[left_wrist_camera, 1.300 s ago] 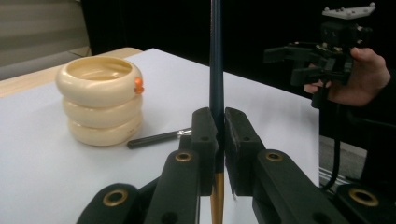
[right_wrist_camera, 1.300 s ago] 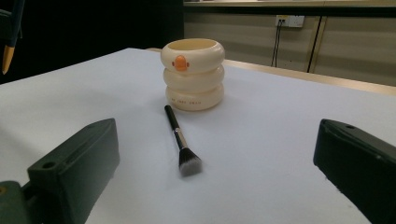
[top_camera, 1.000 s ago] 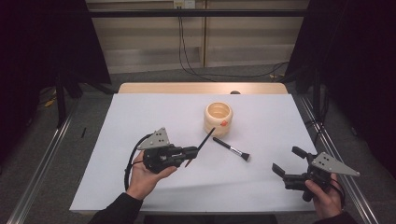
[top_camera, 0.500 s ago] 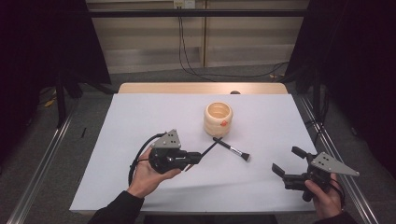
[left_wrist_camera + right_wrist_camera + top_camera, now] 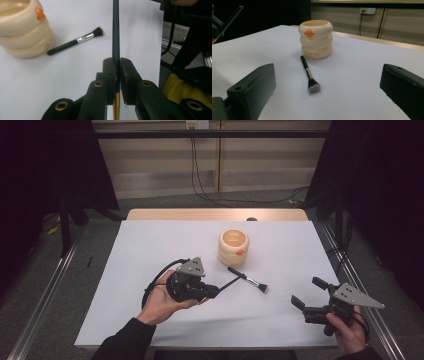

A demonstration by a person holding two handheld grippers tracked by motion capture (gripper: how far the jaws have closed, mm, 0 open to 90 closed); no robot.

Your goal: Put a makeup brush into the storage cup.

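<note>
My left gripper (image 5: 215, 291) is shut on a thin dark blue brush handle (image 5: 230, 283) with a gold lower end, and its tip points right toward the black makeup brush (image 5: 247, 280) lying on the white table. In the left gripper view the handle (image 5: 115, 30) runs straight up from the pinched jaws of my left gripper (image 5: 116, 67), with the makeup brush (image 5: 75, 42) and the cream ringed cup (image 5: 25, 32) at the left. My right gripper (image 5: 305, 290) rests at the table's front right, open and with nothing in it. From it I see the cup (image 5: 315, 40) and the brush (image 5: 308, 73) ahead.
The cream cup (image 5: 233, 247) with an orange spot stands upright in the middle of the white table (image 5: 150, 245). A wooden strip (image 5: 215, 214) runs along the far edge. Metal rails flank both sides. Cables hang at the back wall.
My left gripper has moved right, toward the brush on the table, with the thin handle in it. The handle now lies flatter. The right gripper has stayed still.
</note>
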